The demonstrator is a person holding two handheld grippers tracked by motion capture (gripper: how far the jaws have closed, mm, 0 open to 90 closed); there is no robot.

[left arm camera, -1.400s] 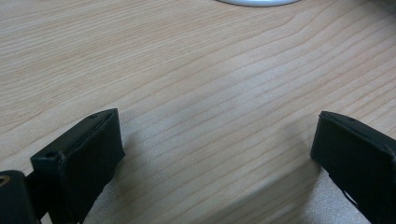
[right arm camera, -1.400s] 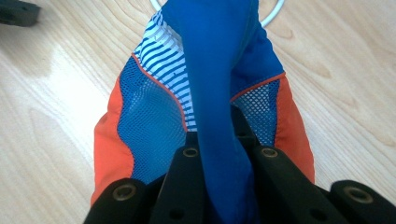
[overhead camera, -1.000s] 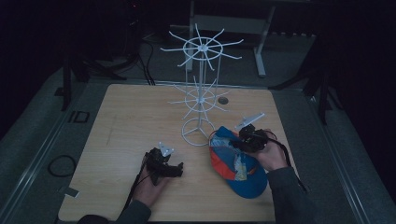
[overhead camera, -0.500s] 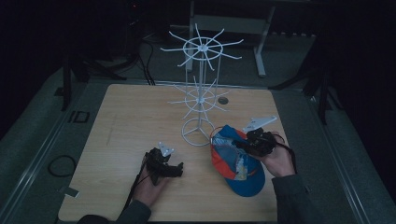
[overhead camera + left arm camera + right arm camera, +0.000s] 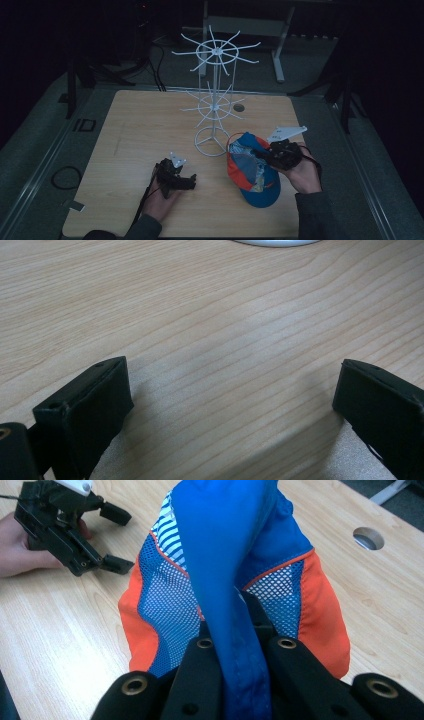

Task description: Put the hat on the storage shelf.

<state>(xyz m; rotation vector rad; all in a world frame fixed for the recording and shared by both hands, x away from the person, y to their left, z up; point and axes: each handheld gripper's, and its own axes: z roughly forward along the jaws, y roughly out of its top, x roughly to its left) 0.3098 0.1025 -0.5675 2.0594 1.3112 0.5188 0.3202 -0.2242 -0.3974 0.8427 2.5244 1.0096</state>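
A blue and orange cap [image 5: 252, 175] with mesh panels lies on the wooden table [image 5: 140, 125], right of centre. My right gripper [image 5: 267, 154] is shut on a fold of its blue fabric. In the right gripper view the cap [image 5: 220, 555] rises up from between the closed jaws of the right gripper [image 5: 240, 650]. My left gripper [image 5: 191, 182] rests on the table at the front, left of the cap and apart from it. It is open, and bare wood lies between its fingers [image 5: 85, 410]. The left gripper [image 5: 117, 540] also appears at the top left of the right gripper view.
A white wire rack [image 5: 215, 100] with two tiers of spokes stands at the table's middle. Its ring base [image 5: 212, 141] sits just left of the cap. A round cable hole [image 5: 368, 538] is in the table behind the cap. Dark floor surrounds the table.
My right hand has drifted a little to the right, taking the gripped edge of the cap with it. The left gripper has stayed put.
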